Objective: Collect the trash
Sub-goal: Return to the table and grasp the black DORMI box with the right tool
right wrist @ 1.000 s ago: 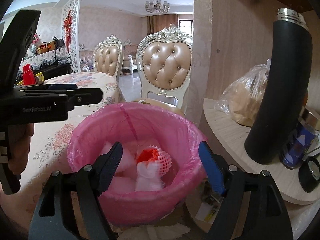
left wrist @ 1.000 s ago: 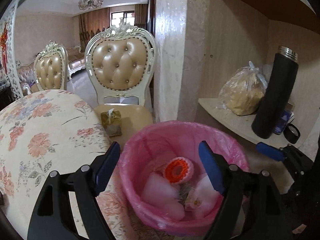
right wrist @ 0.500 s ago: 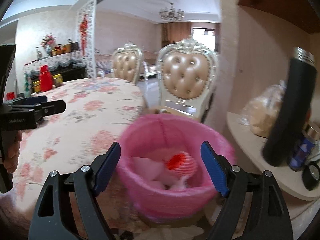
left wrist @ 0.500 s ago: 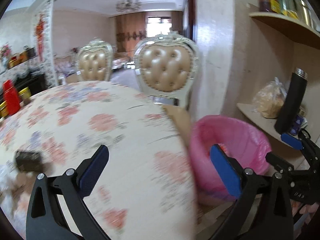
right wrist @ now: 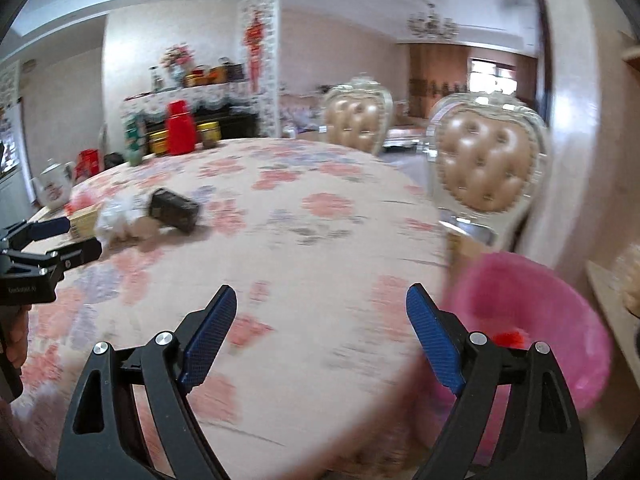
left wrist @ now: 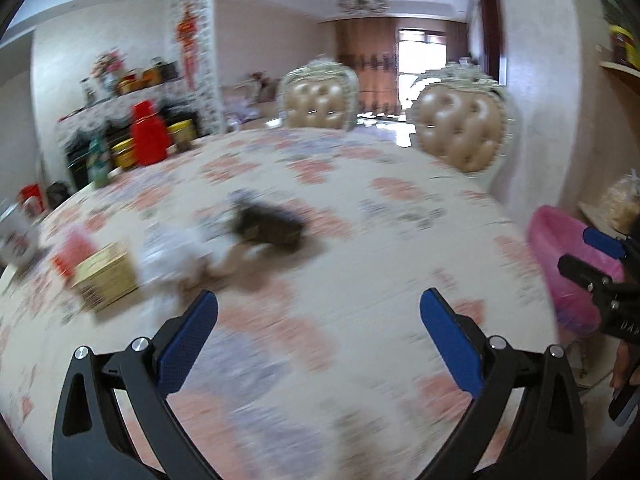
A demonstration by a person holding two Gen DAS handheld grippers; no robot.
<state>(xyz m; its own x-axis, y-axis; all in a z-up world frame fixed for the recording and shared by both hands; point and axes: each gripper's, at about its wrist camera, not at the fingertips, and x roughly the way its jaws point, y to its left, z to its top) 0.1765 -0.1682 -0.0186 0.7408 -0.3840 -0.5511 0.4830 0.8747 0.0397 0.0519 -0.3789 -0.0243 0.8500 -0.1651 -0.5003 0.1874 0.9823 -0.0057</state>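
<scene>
Both grippers, left [left wrist: 319,322] & right [right wrist: 321,320], spread wide w/ nothing held over floral table [left wrist: 360,240]; trash pile [left wrist: 224,236] sits far-left, pink bin [right wrist: 532,320] near-right; rushed grab could scatter loose wrappers.

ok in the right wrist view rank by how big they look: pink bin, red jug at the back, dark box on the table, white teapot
1. pink bin, though it is nearest the camera
2. dark box
3-4. red jug and white teapot look alike; unsure

Pink-lined bin [right wrist: 532,312] beside table, crumpled white trash [left wrist: 176,252] on tabletop
</scene>
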